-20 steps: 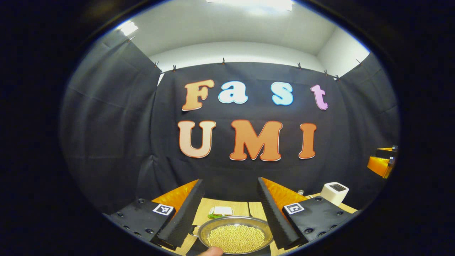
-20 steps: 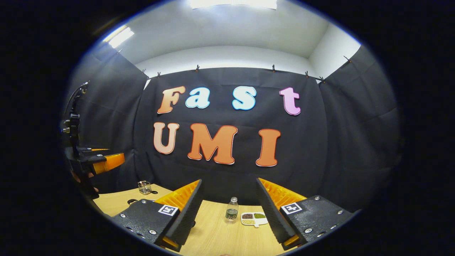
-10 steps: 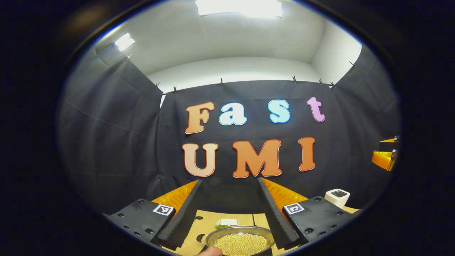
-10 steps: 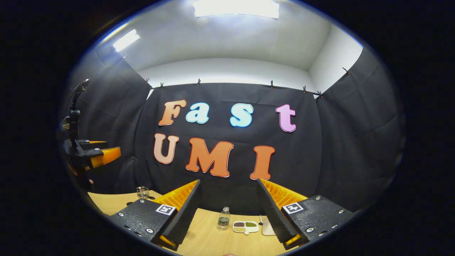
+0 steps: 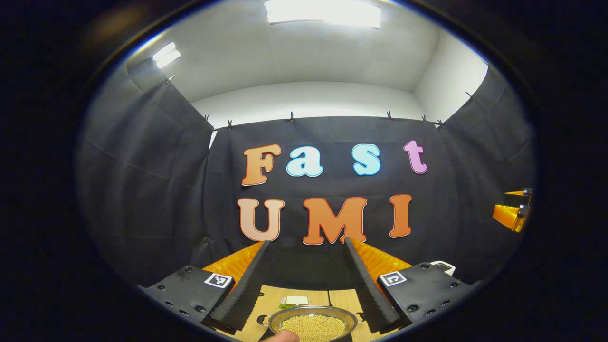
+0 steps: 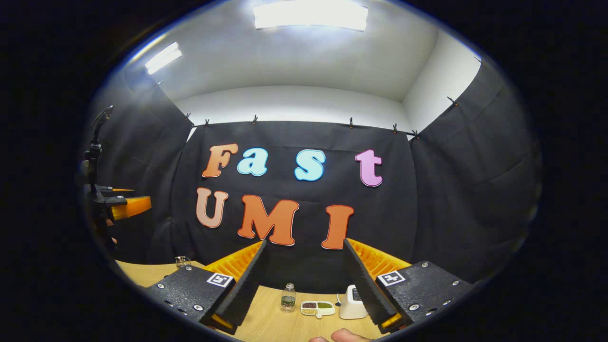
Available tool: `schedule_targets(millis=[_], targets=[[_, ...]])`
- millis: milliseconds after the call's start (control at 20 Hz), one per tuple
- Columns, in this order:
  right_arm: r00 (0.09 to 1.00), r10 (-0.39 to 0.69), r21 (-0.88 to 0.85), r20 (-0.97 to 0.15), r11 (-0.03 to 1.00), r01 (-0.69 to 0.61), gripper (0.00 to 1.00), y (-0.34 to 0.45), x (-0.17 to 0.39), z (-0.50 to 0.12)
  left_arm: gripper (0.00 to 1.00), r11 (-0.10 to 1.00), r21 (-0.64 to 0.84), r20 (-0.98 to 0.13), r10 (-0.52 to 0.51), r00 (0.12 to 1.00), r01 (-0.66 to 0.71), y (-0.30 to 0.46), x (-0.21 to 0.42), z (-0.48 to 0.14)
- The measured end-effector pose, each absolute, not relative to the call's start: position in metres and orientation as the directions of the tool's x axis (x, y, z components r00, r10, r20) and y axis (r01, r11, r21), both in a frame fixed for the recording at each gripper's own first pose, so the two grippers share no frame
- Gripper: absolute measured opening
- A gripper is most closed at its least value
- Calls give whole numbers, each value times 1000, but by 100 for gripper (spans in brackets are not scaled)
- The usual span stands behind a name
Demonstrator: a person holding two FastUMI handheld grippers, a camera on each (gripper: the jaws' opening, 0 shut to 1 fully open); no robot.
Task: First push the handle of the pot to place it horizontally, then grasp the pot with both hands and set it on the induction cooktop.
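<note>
From the left gripper view I see my left gripper (image 5: 308,285) held up above the pale wooden bench (image 5: 273,297), its two fingers spread wide with nothing between them. Low between the fingers, at the near edge of the bench, sits the round shiny metal pot (image 5: 312,324) filled with small yellow grains. It stands apart from both fingers. A dark stub on the pot's left side (image 5: 262,319) may be its handle, but I cannot tell how it lies. A fingertip (image 5: 281,337) pokes in at the bottom, just in front of the pot's rim. Just beyond the pot lies a small white and green block (image 5: 294,301). Behind the right-hand finger mount, the top of a white boxy device (image 5: 444,267) peeks out near the bench's right edge. At the far right of this view I catch the right gripper (image 5: 512,216), held well off to the side.

From the right gripper view, my right gripper (image 6: 304,285) is also raised, jaws standing wide and empty. Between its fingers, toward the far edge of the bench, stand a small clear plastic bottle (image 6: 288,297), a white divided dish of coloured beans (image 6: 318,308) beside it, and a white rounded device (image 6: 352,302) just right of the dish. A small clear glass jar (image 6: 182,261) sits near the far left corner. Fingertips (image 6: 341,337) show at the bottom edge.
</note>
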State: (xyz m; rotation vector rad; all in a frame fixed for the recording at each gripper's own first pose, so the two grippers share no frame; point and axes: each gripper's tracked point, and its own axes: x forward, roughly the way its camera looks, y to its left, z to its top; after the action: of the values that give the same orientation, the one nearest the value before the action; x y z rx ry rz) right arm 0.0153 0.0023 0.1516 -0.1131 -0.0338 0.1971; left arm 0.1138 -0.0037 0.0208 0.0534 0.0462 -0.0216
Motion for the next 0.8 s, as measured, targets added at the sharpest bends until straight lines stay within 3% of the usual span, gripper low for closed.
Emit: schedule_targets(millis=[800], targets=[[978, 207, -105, 40, 974, -201, 95, -7, 12, 153, 99, 999, 3, -13, -35, 999, 35, -16, 110, 21]])
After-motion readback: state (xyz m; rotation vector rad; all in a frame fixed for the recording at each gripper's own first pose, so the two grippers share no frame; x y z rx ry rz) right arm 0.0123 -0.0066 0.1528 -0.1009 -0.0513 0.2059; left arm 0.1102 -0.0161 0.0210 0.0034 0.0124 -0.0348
